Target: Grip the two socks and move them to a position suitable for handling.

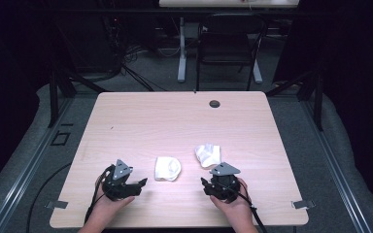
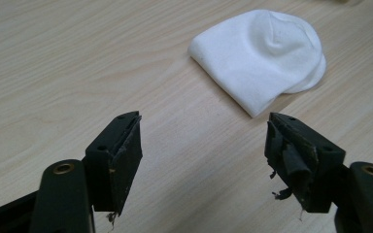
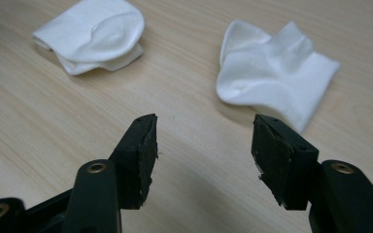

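Left gripper (image 1: 141, 183) low at 7 o'clock on table (image 1: 175, 116), jaws wide, nothing between; folded white sock (image 1: 167, 168) just past tips toward 1 o'clock

Right gripper (image 1: 205, 184) at 5 o'clock, jaws wide, nothing held; crumpled white sock (image 1: 208, 154) near, toward 12 o'clock

Socks apart, both flat on bare wood
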Demonstrator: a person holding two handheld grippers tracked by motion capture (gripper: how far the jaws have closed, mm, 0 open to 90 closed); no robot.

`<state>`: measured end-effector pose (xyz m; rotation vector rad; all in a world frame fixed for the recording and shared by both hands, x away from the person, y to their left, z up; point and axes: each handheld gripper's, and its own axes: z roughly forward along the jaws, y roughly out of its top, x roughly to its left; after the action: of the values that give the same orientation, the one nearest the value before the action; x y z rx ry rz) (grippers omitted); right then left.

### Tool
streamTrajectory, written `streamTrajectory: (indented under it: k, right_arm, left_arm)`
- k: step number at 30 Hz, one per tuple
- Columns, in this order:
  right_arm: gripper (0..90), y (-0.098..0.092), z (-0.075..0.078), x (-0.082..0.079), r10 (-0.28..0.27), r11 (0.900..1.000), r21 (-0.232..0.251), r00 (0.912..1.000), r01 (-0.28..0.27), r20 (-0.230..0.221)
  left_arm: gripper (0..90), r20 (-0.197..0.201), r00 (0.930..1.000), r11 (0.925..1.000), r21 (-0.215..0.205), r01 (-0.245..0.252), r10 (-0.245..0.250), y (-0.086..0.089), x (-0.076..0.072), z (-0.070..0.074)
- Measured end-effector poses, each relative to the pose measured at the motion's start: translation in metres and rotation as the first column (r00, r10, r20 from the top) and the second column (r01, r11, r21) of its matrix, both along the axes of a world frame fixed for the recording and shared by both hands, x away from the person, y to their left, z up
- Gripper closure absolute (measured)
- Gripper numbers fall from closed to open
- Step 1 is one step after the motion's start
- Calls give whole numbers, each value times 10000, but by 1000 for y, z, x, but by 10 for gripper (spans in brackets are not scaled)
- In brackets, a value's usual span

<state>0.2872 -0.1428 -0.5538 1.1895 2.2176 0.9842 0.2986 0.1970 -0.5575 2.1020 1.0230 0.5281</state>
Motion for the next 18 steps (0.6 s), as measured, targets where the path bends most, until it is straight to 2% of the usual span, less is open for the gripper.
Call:
streamTrajectory:
  k: [2, 6, 8, 10, 11, 14, 18]
  right_arm:
    - [448, -1, -3, 1, 63, 9999, -127, 9997, -66, -235]
    - [479, -1, -9, 2, 102, 9996, -262, 9997, -108, -228]
    - [494, -2, -10, 4, 119, 9994, -328, 9993, -131, -358]
    - [505, -2, -11, 4, 91, 9997, -202, 9989, -101, -467]
    - [506, -2, -11, 4, 60, 9999, -110, 9987, -65, -506]
    - [510, -2, -11, 4, -50, 9998, -170, 9987, 42, -504]
    - [531, 0, -11, 1, -105, 9996, -272, 9998, 100, -188]
  left_arm:
    - [309, -53, 9999, 9999, -51, -88, 88, -1, 0, -1]
    - [319, -79, 9996, 9996, -10, -276, 276, 0, 2, -3]
    - [319, -234, 9986, 9987, -165, -480, 476, 2, 4, -4]
    - [319, -292, 9976, 9978, -151, -639, 635, 3, 6, -5]
    - [318, -448, 9964, 9970, -243, -731, 720, 4, 6, -5]
    - [318, -452, 9961, 9964, -337, -772, 757, 5, 6, -5]
    - [318, -351, 9971, 9969, -378, -695, 682, 5, 4, -4]
